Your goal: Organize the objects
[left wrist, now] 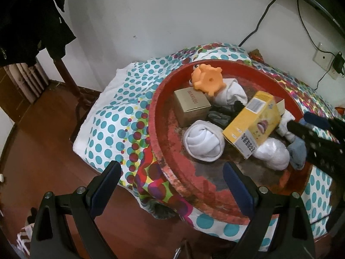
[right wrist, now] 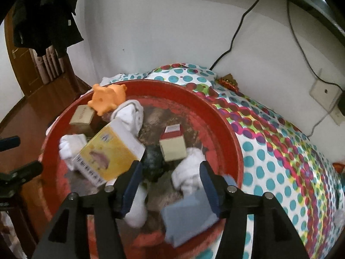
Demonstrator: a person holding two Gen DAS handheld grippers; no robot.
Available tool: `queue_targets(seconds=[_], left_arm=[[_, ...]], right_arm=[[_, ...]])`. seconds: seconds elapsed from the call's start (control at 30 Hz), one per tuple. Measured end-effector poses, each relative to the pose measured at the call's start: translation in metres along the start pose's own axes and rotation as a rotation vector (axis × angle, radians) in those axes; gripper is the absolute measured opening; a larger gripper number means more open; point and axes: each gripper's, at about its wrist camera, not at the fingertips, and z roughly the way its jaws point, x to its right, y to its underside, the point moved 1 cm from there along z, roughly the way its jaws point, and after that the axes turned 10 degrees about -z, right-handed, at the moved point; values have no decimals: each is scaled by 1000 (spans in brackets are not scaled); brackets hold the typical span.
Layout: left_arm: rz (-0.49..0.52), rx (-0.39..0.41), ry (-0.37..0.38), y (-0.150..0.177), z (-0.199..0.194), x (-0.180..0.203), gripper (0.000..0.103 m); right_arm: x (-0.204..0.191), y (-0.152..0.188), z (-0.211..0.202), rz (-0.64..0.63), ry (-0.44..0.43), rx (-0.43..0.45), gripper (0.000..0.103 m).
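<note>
**Crowded red tray, both claws spread**

The round red tray with worn paint (left wrist: 163,151) sits on a table under a dotted, multicoloured cloth (left wrist: 112,125), against a white wall. Black cables (right wrist: 235,32) run down the wall behind it.

Left gripper (left wrist: 172,185): jaws wide apart, nothing between them, poised over the tray's near rim.

Right gripper (right wrist: 170,185): jaws spread, gripping nothing; a grey-blue folded cloth (right wrist: 189,218) lies under it at the tray's near edge, contact unclear.

Tray contents:
- yellow cardboard box with a barcode (left wrist: 252,123) tilted across the middle, resting on white rolled socks (left wrist: 204,142)
- gold-tan small box (left wrist: 192,108) towards the far-left rim
- orange rubber fish toy (left wrist: 207,79) leaning against it
- dark crumpled bag (right wrist: 154,161) wedged between the boxes
- red-and-white small carton (right wrist: 173,142) upright by the right rim
</note>
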Motion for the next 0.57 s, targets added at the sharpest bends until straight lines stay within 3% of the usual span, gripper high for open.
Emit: queue_targets(seconds=[0.2, 0.37, 0.57], left_arm=[[7, 15, -13, 2, -6, 10, 95], [5, 18, 37, 6, -10, 18, 95], [15, 23, 45, 10, -17, 30, 95]], right_arm=[[-17, 14, -24, -33, -7, 13, 59], [-22, 30, -34, -29, -29, 1, 59], [-22, 41, -40, -25, -27, 0, 59]])
